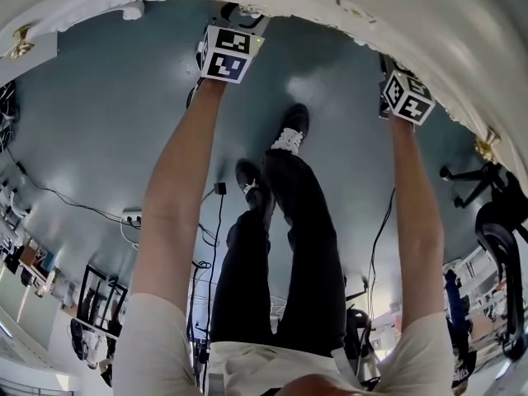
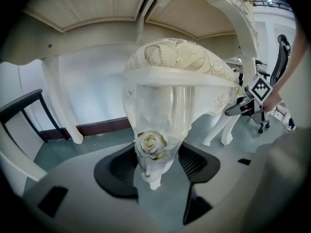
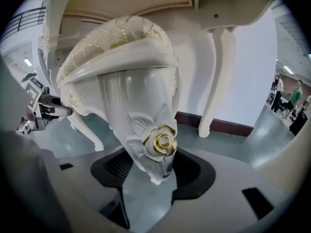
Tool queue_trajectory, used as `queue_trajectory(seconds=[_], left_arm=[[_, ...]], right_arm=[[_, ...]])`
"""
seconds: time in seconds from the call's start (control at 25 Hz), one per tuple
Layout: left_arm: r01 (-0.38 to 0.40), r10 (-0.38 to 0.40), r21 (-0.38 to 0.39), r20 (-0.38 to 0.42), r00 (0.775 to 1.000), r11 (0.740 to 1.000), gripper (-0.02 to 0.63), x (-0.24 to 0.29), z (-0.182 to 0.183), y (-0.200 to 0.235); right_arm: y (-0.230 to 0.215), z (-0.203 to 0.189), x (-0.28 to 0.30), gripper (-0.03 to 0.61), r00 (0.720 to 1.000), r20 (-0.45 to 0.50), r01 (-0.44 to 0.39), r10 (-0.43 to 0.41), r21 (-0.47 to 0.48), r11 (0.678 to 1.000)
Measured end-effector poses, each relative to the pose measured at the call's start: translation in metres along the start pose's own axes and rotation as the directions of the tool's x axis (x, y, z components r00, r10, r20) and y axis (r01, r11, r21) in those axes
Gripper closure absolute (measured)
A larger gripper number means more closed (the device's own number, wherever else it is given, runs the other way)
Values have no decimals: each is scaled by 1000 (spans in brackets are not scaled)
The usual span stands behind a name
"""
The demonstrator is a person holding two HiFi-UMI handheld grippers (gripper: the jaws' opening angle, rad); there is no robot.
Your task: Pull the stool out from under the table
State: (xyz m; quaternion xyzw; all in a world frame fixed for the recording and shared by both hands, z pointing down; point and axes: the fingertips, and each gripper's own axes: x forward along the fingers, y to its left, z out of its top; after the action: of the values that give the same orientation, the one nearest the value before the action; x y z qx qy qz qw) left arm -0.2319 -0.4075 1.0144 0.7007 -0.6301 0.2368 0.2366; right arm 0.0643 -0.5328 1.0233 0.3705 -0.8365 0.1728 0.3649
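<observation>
Cream cushioned stool (image 2: pixel 180 62) is sitting under the white table (image 2: pixel 92 18), its seat just below the table's underside, between the table's legs; left gripper (image 2: pixel 156 161) is clamping one rose-carved stool leg (image 2: pixel 153 120); right gripper (image 3: pixel 151 165) is clamping the neighbouring leg (image 3: pixel 141 110), pads pressing either side.

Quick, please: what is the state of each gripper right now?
Left gripper: closed on one carved stool leg.
Right gripper: closed on a second carved stool leg.
</observation>
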Motion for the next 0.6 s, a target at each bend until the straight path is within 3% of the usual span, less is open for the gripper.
queue_trajectory(seconds=[0.6], left_arm=[[9, -10, -53, -24, 1000, 999, 342, -47, -37, -32]], right_arm=[[23, -44, -42, 302, 1000, -4, 2, -2, -15, 1000]])
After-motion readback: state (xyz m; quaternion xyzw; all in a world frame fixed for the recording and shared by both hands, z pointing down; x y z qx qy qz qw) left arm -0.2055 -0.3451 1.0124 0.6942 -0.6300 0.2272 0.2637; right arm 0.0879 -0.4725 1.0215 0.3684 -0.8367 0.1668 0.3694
